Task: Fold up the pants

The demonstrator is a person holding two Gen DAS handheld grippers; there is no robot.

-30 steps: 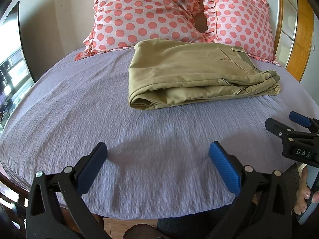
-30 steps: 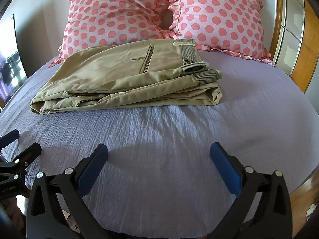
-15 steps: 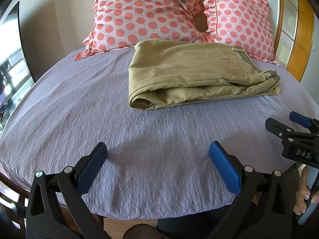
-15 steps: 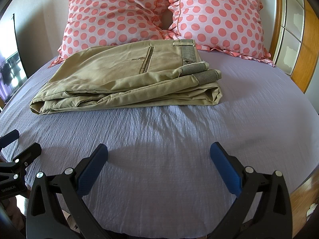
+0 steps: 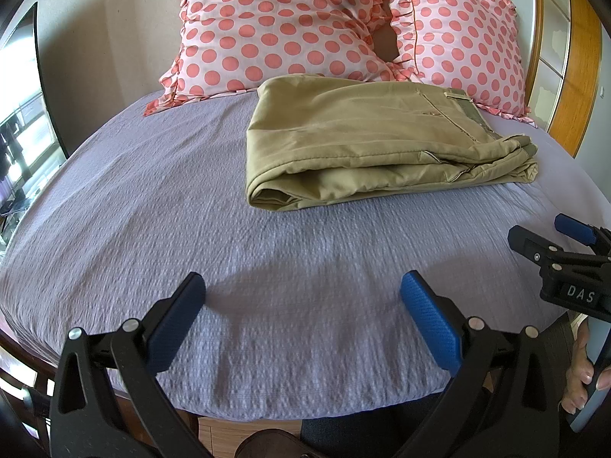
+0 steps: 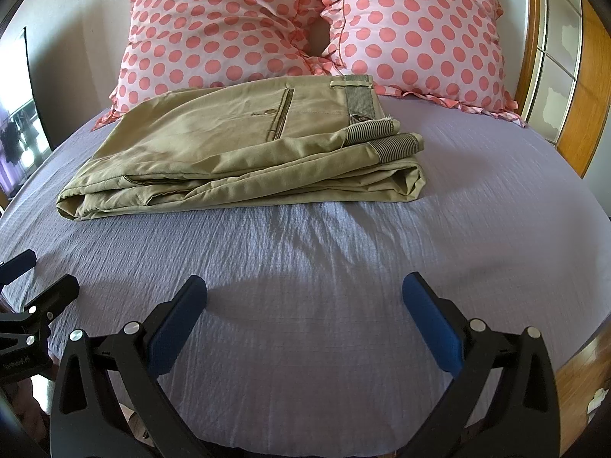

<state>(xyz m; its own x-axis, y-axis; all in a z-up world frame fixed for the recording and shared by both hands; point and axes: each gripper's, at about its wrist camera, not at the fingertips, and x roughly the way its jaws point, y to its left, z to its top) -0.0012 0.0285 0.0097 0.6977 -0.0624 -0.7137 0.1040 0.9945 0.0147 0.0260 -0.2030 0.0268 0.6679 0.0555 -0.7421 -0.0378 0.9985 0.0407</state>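
Note:
Khaki pants (image 5: 366, 145) lie folded in a flat stack on the lilac bed sheet (image 5: 191, 210), just in front of the pillows. They also show in the right wrist view (image 6: 236, 152), with the striped waistband at the right end. My left gripper (image 5: 301, 313) is open and empty, low over the sheet near the bed's front edge, well short of the pants. My right gripper (image 6: 305, 313) is open and empty too, also short of the pants. The right gripper also shows at the right edge of the left wrist view (image 5: 553, 244).
Two pink polka-dot pillows (image 6: 236, 30) (image 6: 420, 30) stand behind the pants against the wall. A wooden frame (image 6: 584, 76) runs along the right side. A dark screen (image 5: 42, 76) stands at the left. The bed's front edge lies under both grippers.

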